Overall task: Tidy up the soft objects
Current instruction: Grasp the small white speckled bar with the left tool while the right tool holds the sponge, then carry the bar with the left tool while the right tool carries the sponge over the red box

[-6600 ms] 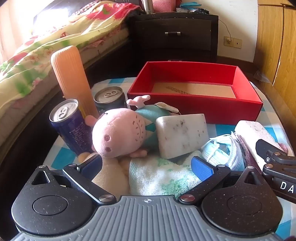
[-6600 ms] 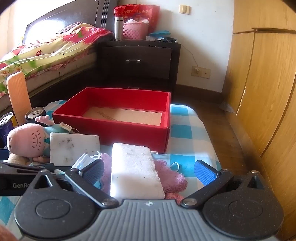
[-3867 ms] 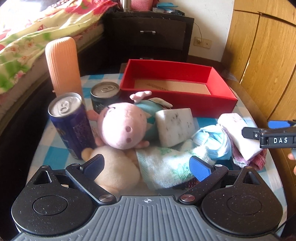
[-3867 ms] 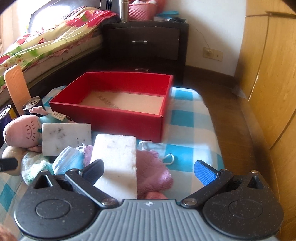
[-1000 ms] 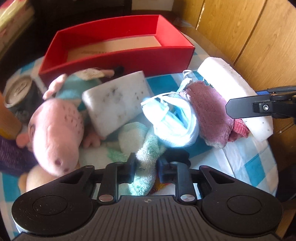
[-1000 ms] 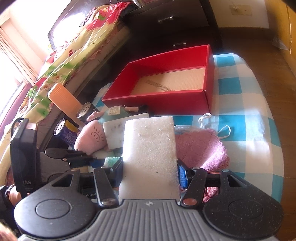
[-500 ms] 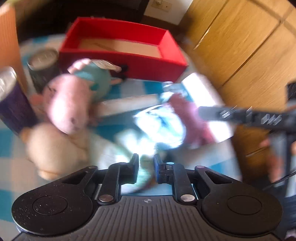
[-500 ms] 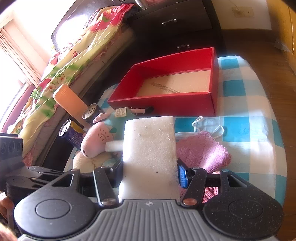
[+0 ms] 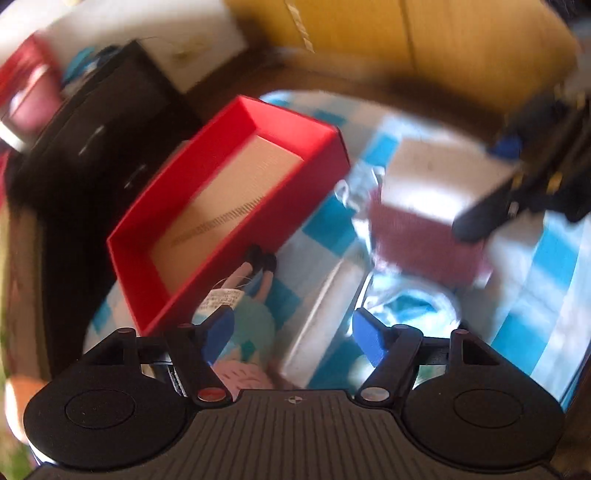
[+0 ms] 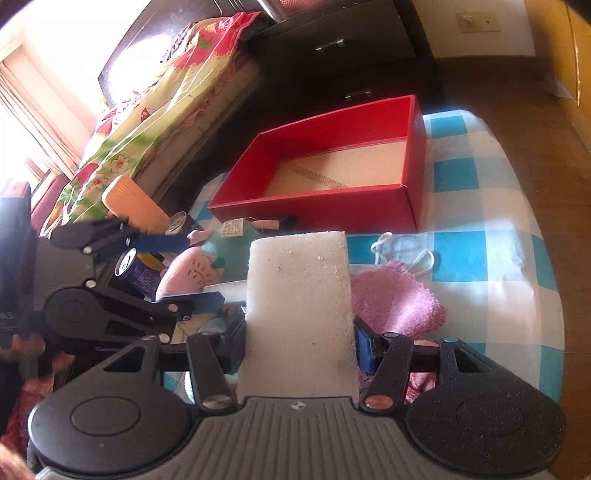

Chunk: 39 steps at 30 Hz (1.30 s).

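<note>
My right gripper [image 10: 297,350] is shut on a white sponge [image 10: 298,302] and holds it above the pile of soft things. My left gripper [image 9: 293,332] is open and empty, above the pink plush pig [image 9: 243,325] and a second, speckled sponge [image 9: 321,317]; it also shows in the right wrist view [image 10: 173,269]. The left wrist view is blurred. The red box [image 10: 412,155] stands open with a bare cardboard floor beyond the pile; it also shows in the left wrist view [image 9: 317,173]. A pink cloth [image 10: 395,299], a blue face mask [image 9: 417,306] and the pig [image 10: 192,273] lie on the checked table.
Two drink cans [image 10: 136,273] and an orange ribbed bottle [image 10: 133,206] stand at the table's left side. A bed [image 10: 147,110] and a dark nightstand [image 10: 351,48] lie beyond. Wooden wardrobe doors [image 9: 443,33] are on the right. The blue checked tablecloth [image 10: 480,206] ends near the right edge.
My left gripper has opened, letting go of the green towel, and has swung over the plush pig toward the red box. My right gripper still holds the white sponge, a little higher.
</note>
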Each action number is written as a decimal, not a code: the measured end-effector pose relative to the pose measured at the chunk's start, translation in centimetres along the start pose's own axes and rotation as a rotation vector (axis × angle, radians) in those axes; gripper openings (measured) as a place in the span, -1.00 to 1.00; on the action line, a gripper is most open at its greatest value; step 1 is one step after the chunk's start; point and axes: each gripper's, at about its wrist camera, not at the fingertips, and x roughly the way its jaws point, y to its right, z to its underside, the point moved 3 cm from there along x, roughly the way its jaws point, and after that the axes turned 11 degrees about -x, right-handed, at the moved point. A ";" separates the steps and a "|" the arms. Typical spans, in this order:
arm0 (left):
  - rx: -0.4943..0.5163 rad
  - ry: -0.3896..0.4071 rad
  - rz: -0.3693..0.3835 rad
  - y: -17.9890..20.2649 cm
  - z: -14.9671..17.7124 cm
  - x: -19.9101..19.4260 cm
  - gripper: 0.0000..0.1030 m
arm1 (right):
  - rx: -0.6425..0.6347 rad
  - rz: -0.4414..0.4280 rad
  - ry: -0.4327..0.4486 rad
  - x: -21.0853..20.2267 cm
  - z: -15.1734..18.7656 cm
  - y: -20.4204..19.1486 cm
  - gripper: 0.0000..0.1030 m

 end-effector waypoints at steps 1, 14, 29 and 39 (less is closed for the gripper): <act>0.060 -0.026 -0.003 0.3 0.2 0.8 0.33 | 0.005 0.000 -0.005 0.1 0.1 0.2 -0.33; 0.029 -0.285 0.096 -0.8 0.6 8.5 -0.20 | 0.019 -0.021 -0.036 0.7 0.2 0.7 -0.33; -0.132 -0.233 -0.022 -1.9 1.2 8.4 -0.59 | 0.010 -0.041 -0.040 1.1 0.3 -0.6 -0.33; -0.367 -0.202 0.057 -3.6 3.4 5.5 -0.62 | 0.008 -0.046 -0.013 0.6 0.0 -1.0 -0.32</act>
